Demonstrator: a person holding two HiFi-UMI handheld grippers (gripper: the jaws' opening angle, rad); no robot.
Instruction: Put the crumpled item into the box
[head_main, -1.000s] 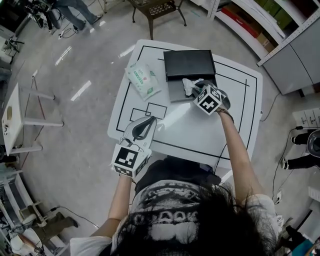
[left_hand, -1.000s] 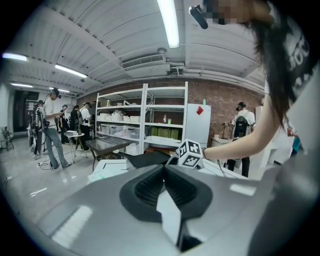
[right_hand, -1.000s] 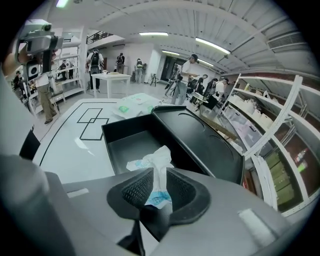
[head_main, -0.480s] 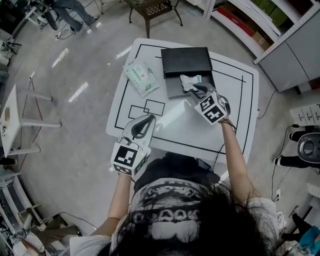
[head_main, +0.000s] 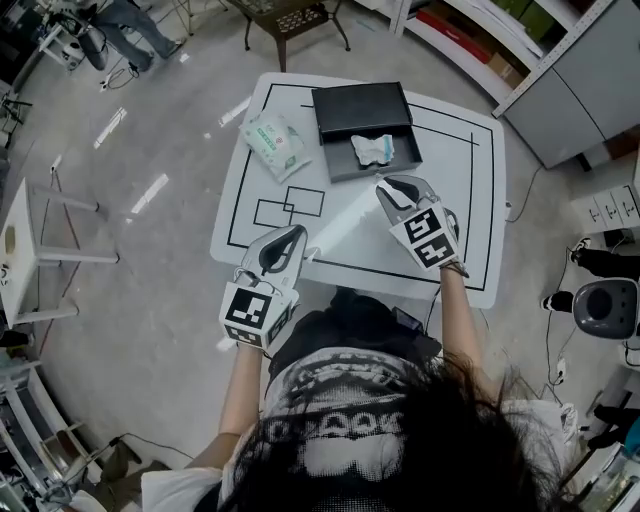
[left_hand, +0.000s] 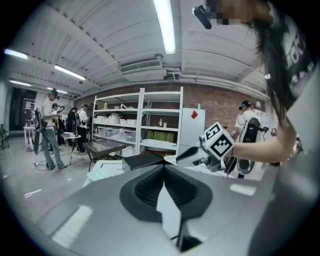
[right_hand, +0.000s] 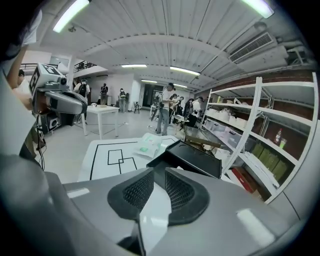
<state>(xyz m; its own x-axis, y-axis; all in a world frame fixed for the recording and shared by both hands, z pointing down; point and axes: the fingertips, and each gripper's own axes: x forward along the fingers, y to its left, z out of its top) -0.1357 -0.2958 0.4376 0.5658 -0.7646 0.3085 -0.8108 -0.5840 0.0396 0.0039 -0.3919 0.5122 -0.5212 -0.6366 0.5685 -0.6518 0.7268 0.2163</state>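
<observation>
Crumpled item (head_main: 373, 149), a pale wad like tissue, lies inside the open black box (head_main: 342, 160) at the far side of the white worktop (head_main: 370, 250). My right hand-held gripper (head_main: 386, 187) hovers just short of the box, jaws drawn together on nothing. My left hand-held gripper (head_main: 297, 238) waits near me, jaws pressed together, also empty. I judge the wad light, soft and squashable, best pinched on a raised fold at its top.
</observation>
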